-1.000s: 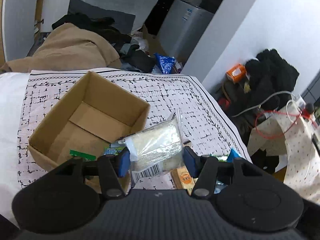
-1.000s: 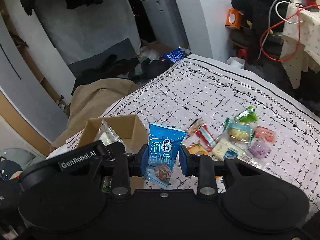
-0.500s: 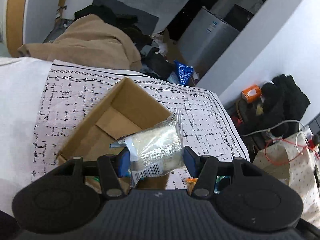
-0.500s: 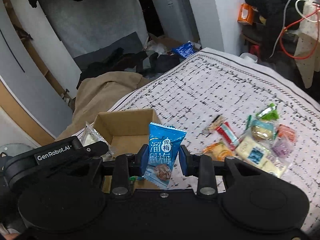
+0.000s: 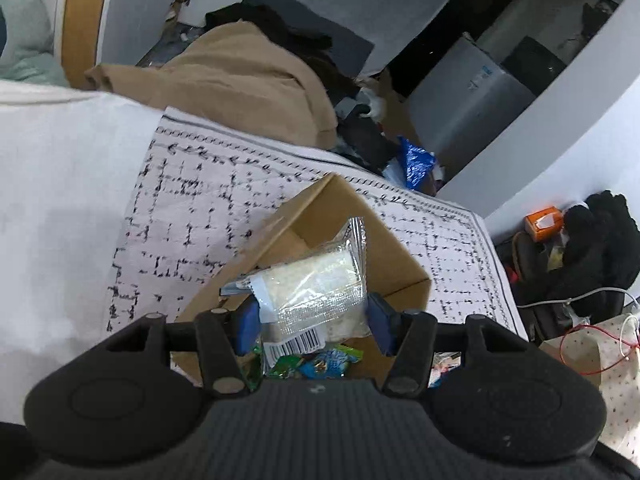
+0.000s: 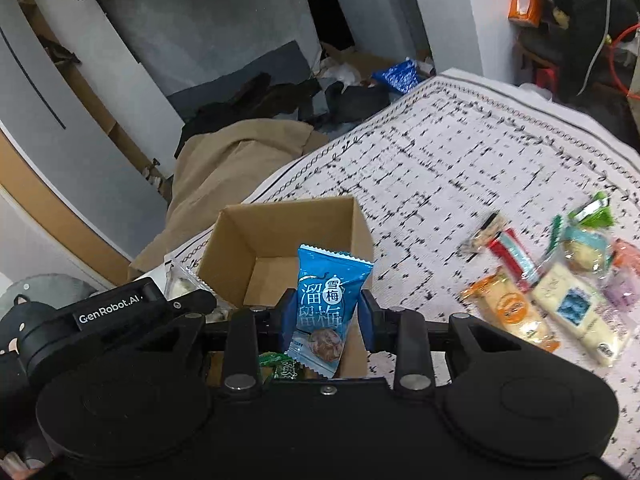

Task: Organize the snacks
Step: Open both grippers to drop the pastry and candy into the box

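Note:
My left gripper (image 5: 312, 326) is shut on a clear packet of pale rice cake (image 5: 316, 296), held over the open cardboard box (image 5: 404, 276). Green and blue wrapped snacks (image 5: 316, 364) lie in the box below it. My right gripper (image 6: 326, 320) is shut on a blue plum-candy packet (image 6: 328, 300), upright above the near side of the same box (image 6: 280, 232), where a green snack (image 6: 280, 366) lies. The left gripper's black body (image 6: 112, 312) shows at the box's left. Several loose snacks (image 6: 560, 292) lie on the patterned cloth (image 6: 460, 168) to the right.
The box sits on a white cloth with black marks (image 5: 192, 208) over a white surface. Beyond the edge lie a tan garment (image 5: 240, 72), dark clothes, a blue bag (image 5: 416, 164) and a grey appliance (image 5: 468, 92). Cables and an orange box (image 6: 524, 4) stand at the far right.
Both grippers have moved toward the cardboard box and a little down, each still holding its packet. The box now lies right under them, and the left view has rolled.

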Motion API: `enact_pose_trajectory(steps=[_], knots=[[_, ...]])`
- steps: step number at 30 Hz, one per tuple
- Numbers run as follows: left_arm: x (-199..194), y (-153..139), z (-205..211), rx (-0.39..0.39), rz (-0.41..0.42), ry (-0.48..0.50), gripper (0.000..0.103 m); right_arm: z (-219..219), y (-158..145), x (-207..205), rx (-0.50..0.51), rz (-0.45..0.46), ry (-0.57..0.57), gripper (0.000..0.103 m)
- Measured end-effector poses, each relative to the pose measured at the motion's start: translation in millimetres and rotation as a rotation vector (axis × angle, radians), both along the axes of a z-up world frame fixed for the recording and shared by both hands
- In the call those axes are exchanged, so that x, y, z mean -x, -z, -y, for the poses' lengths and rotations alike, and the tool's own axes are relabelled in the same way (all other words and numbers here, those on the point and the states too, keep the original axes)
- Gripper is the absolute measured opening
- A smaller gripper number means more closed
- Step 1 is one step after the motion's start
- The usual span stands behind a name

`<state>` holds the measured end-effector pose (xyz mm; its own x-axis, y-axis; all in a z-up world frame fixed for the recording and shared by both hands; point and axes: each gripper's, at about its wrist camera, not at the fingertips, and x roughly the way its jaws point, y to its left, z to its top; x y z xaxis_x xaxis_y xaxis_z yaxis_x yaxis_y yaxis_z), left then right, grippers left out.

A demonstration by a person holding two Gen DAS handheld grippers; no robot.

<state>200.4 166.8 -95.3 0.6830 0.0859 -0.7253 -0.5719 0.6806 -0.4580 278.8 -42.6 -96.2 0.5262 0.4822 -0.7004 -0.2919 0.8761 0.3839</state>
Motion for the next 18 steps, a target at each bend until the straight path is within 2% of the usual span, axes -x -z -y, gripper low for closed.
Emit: enact_pose_trajectory(steps=[5, 10, 13, 15, 18], knots=[[-4, 5, -4, -0.008, -0.01, -0.022, 0.056, -8, 9, -7, -0.011, -0.029, -0.017, 0.032], [-9, 11, -8, 0.021, -0.026, -0.037, 0.06, -14, 12, -10, -0.021, -0.052, -0.035, 0.033], [-8, 10, -10, 0.035, -0.004, -0.056, 0.064, -18, 16, -8, -0.01, -0.083, -0.052, 0.035], [-6, 7, -8, 0.027, 0.016, -0.061, 0.073, -20, 17, -6, -0.006, -0.088, -0.067, 0.035], [-7, 4, -3, 0.0, 0.013, -0.057, 0.077, -19, 16, -2, -0.003, -0.087, -0.079, 0.041]])
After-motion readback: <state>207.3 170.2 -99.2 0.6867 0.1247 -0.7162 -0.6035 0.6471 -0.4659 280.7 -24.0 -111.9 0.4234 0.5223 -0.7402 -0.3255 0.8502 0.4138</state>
